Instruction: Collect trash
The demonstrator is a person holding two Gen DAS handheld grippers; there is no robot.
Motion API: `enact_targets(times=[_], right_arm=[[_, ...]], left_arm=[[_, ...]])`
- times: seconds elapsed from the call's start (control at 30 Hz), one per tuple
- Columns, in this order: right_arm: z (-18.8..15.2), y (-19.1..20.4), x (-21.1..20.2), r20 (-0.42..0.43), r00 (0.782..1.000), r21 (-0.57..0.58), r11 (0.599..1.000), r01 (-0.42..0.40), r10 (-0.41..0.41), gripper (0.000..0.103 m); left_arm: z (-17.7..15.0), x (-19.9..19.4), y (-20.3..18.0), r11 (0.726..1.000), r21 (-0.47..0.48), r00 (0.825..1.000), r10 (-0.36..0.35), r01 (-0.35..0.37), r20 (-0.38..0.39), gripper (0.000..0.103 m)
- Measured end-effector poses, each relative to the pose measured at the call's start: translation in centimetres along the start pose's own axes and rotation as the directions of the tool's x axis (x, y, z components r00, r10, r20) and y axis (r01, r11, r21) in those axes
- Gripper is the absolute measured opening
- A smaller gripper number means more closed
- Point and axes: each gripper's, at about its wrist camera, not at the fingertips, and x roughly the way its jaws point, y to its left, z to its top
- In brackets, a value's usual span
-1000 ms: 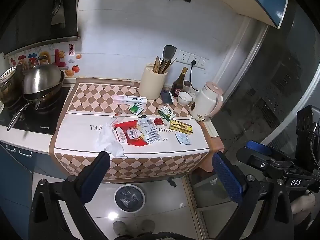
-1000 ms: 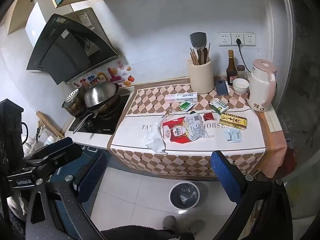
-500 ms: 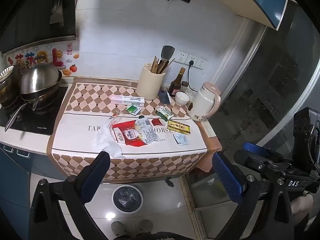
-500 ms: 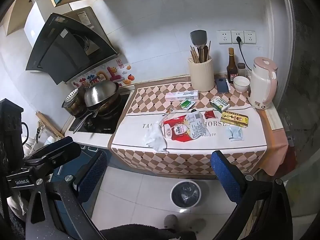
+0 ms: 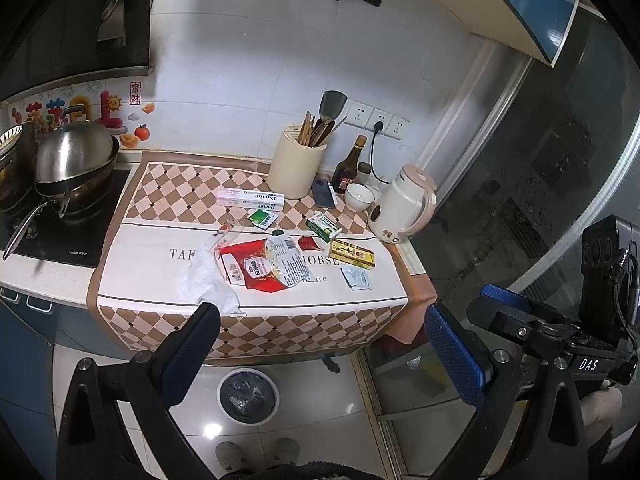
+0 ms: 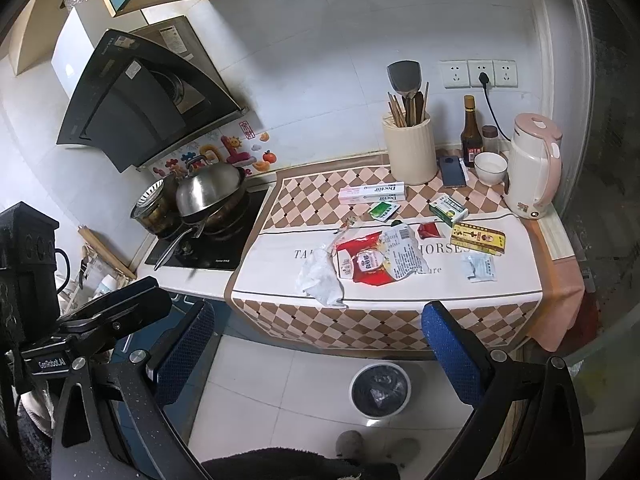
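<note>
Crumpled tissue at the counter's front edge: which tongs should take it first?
Left, probably. The crumpled tissue sits just above the left tongs, by one fingertip; the right tongs are equally open but no nearer.

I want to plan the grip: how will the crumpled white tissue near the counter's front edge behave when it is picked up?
The crumpled white tissue looks thin and creased, so it is probably floppy and very light. Pinched, it should compress rather than slip. A push may simply drag it across the cloth.

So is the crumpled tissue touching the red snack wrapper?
Touching. The right wrist view shows the crumpled tissue lying against the red snack wrapper along its left edge, no cloth visible between them.
</note>
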Motion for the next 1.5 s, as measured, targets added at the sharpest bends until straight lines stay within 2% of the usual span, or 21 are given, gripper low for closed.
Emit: enact_targets(times=[0.83, 1.5], right_arm=[[0.5, 0.7, 0.0, -0.001, 1.000, -0.002, 1.000, -0.014, 0.014, 0.103], [0.3, 0.6, -0.1, 0.000, 1.000, 0.000, 1.000, -0.014, 0.014, 0.103]], left_arm=[[1.2, -0.9, 0.9, 1.000, 0.005, 1.000, 0.000, 0.000, 0.004, 0.103], [0.8, -1.1, 0.9, 1.000, 0.006, 1.000, -0.001, 0.001, 0.007, 0.103]])
